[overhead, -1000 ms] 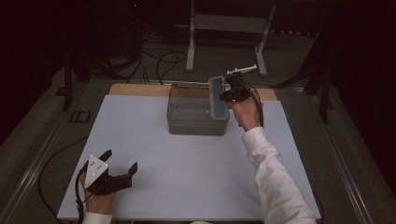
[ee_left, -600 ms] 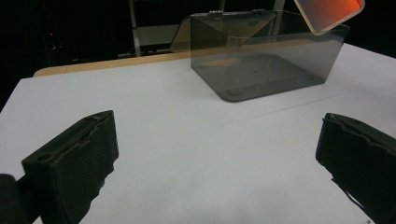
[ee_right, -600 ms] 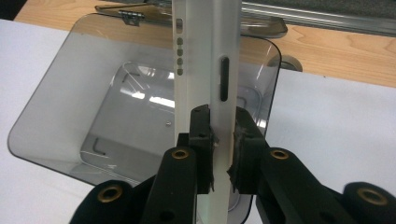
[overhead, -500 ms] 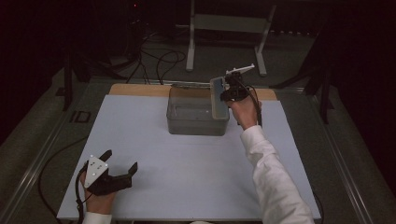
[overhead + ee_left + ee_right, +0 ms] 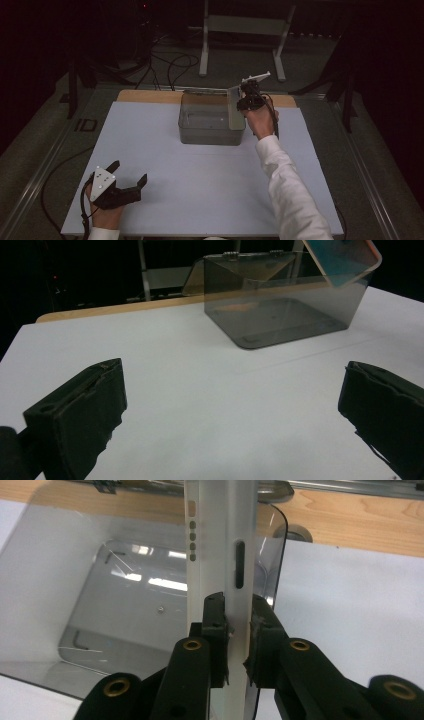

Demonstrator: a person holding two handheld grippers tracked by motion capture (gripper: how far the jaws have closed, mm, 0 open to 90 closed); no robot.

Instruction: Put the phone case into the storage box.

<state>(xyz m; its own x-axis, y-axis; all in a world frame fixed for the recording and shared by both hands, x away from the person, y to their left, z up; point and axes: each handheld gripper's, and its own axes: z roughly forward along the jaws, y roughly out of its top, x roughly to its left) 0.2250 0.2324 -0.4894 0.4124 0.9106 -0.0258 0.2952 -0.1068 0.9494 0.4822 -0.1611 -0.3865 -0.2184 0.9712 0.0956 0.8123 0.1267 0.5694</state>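
A clear grey plastic box (image 5: 200, 134) stands open at the far middle of the white table, its lid leaning back behind it. My right gripper (image 5: 244, 102) is shut on a thin flat slab (image 5: 234, 112) with rounded corners, held on edge over the box's right end. In the right gripper view both pads clamp the slab's pale edge (image 5: 220, 540), which has small holes and a slot, with the box (image 5: 100, 580) beneath. The slab's glossy face (image 5: 342, 260) shows tilted above the box (image 5: 280, 315). My left gripper (image 5: 129, 171) rests open near the front left, nothing between its jaws (image 5: 232, 390).
A wooden strip (image 5: 145, 96) runs along the table's far edge behind the white mat (image 5: 210, 175). Cables and a metal stand (image 5: 205, 45) lie on the dark floor beyond. A rail (image 5: 45, 165) borders the table's left side.
The slab in the right gripper has tilted slightly over the box's right end, its face now looking greyer than blue. The left gripper has stayed still.
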